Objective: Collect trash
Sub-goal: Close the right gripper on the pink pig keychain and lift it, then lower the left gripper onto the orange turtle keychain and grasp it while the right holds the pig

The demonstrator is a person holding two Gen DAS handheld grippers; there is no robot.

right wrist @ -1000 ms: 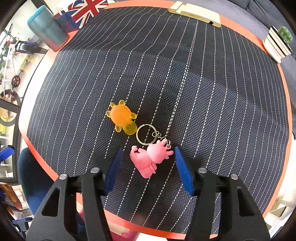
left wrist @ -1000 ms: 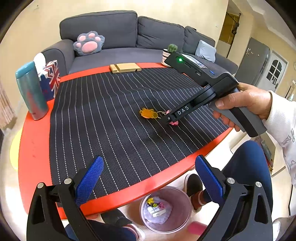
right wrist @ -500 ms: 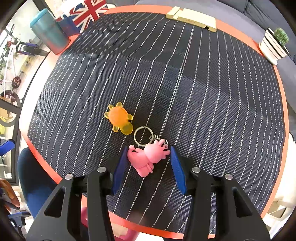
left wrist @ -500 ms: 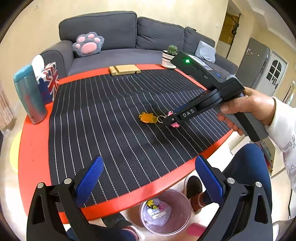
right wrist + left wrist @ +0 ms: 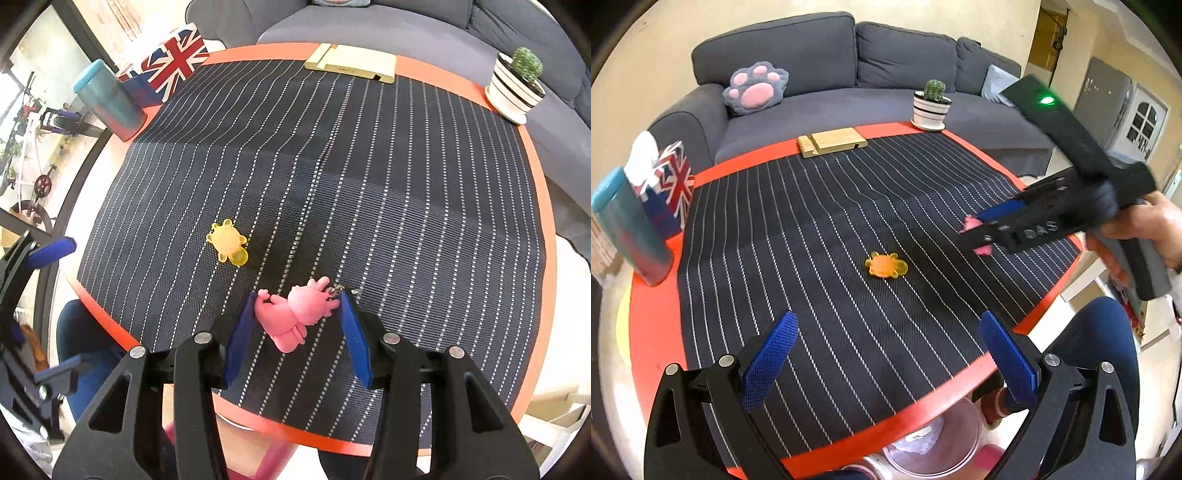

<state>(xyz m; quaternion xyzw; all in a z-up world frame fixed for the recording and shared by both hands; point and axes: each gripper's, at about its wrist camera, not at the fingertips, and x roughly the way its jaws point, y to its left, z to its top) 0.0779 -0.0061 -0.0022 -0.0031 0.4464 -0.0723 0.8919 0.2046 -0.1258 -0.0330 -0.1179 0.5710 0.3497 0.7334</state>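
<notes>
My right gripper [image 5: 297, 308] is shut on a pink pig keychain [image 5: 295, 314], its blue pads pressing both sides, and holds it lifted above the striped mat [image 5: 332, 166]. In the left wrist view that gripper [image 5: 979, 232] hangs at the right with pink showing at its tips. An orange turtle-shaped toy [image 5: 886, 265] [image 5: 228, 242] lies alone on the mat. My left gripper [image 5: 886, 356] stands open over the table's near edge with nothing between its fingers. A clear bin [image 5: 934, 443] with some items in it sits on the floor under that edge.
On the red table [image 5: 653, 332] stand a teal tumbler [image 5: 628, 229], a flag-patterned tissue box [image 5: 670, 184], a wooden stand [image 5: 831, 142] and a potted cactus [image 5: 931, 105]. A grey sofa [image 5: 827, 74] lies behind. A person's knee in blue [image 5: 1100, 332] is at right.
The right gripper closed on the pink pig keychain and lifted it off the mat, away from the orange toy. The left gripper shifted sideways along the table edge.
</notes>
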